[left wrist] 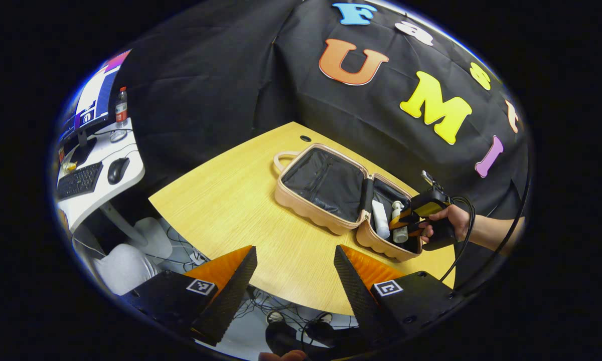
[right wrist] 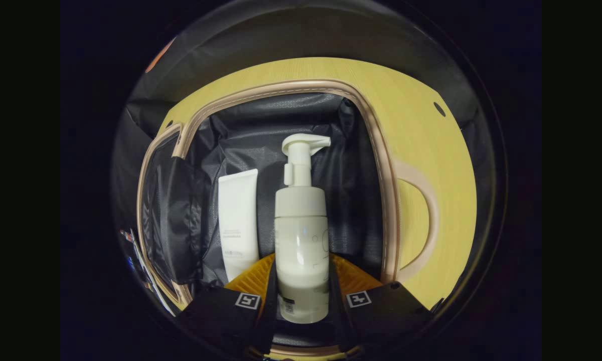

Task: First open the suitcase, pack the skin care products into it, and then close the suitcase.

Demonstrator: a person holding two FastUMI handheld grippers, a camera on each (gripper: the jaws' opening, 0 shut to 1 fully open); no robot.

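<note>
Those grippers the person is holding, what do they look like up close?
The left gripper has two wedge-shaped fingers with a ribbed texture, on black blocks that each carry a small square black-and-white marker. The right gripper has a black body with a black cable looping from it.

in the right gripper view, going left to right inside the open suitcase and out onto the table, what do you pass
mesh lid pocket → white tube → pump bottle held between the right gripper fingers → suitcase rim → suitcase handle → table
</note>
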